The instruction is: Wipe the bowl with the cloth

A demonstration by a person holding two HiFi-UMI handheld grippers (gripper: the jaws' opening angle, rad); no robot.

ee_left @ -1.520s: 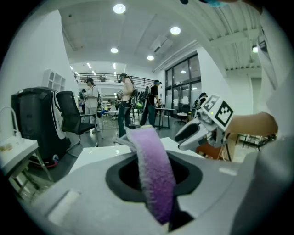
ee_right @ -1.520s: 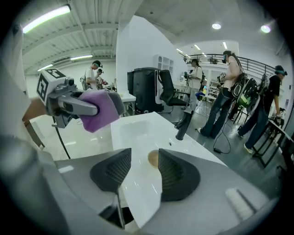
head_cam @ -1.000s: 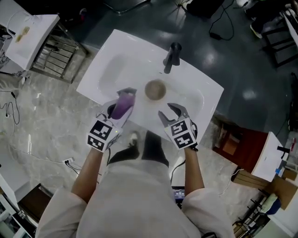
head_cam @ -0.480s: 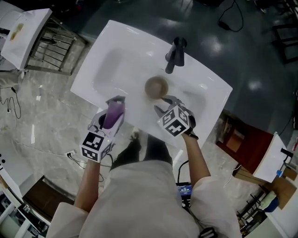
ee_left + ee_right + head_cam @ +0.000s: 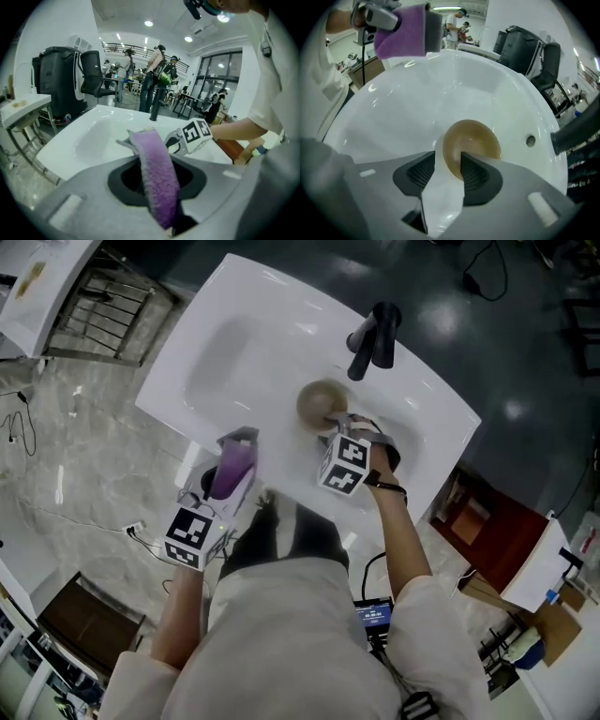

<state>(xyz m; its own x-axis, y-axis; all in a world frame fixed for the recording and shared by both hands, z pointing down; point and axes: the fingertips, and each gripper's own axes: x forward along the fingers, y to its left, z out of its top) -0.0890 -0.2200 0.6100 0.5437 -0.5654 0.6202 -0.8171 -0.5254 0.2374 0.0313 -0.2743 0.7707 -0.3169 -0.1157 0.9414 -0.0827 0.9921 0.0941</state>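
A brown bowl [image 5: 319,401] sits in the white sink basin [image 5: 234,343] just below the black faucet [image 5: 373,338]. My right gripper [image 5: 339,424] reaches in from the front. In the right gripper view the bowl [image 5: 474,137] has its near rim between the jaws of the right gripper [image 5: 448,161]. One jaw is inside the bowl and one outside, with a gap left, so it is open. My left gripper [image 5: 238,442] hangs over the sink's front edge, shut on a purple cloth [image 5: 230,471]. The cloth [image 5: 157,178] runs up between its jaws.
The faucet [image 5: 576,133] stands right of the bowl, with an overflow hole [image 5: 529,139] beside it. A metal rack [image 5: 94,306] and white table are to the far left. Cables lie on the marble floor [image 5: 56,456]. People stand in the background of the left gripper view.
My right gripper has moved forward over the basin until its jaws straddle the bowl's near rim. The left gripper has stayed near the sink's front edge with the cloth.
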